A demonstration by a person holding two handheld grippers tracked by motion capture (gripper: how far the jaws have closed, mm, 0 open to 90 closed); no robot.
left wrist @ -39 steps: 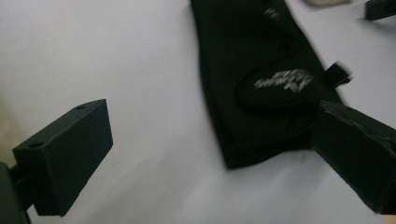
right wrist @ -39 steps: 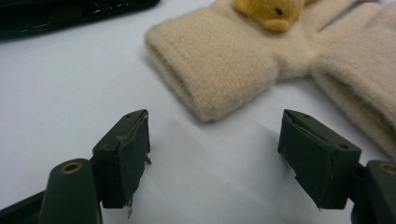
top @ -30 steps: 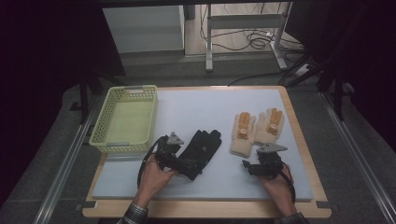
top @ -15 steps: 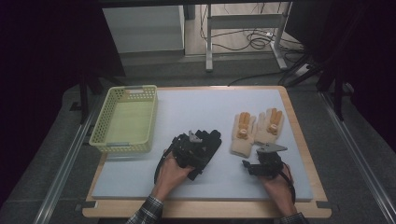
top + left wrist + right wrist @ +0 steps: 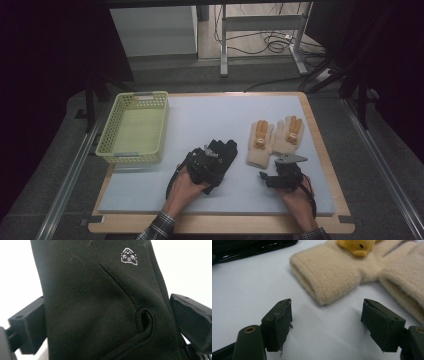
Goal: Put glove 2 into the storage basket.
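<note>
A black glove (image 5: pixel 226 150) lies on the pale mat, fingers pointing away from me. My left gripper (image 5: pixel 206 164) sits over its cuff end. In the left gripper view the glove (image 5: pixel 82 290), with a small white logo, spans the whole gap of the left gripper (image 5: pixel 107 317). Its jaws have just been closing, stand wide at the glove's two edges, and do not squeeze it. Two cream knitted gloves (image 5: pixel 260 142) (image 5: pixel 288 135) with yellow bear faces lie to the right. My right gripper (image 5: pixel 274 176) rests open on the mat just short of a cream cuff (image 5: pixel 332 275), with nothing in the right gripper (image 5: pixel 327 322).
A pale green perforated basket (image 5: pixel 131 158) stands at the mat's left side. The mat (image 5: pixel 210 115) covers a wooden table whose front edge runs under my forearms. Dark floor, cables and a desk frame lie beyond the far edge.
My left hand has moved right, away from the basket, and lowered its gripper onto the black glove's cuff end. The right hand and the cream gloves have stayed put.
</note>
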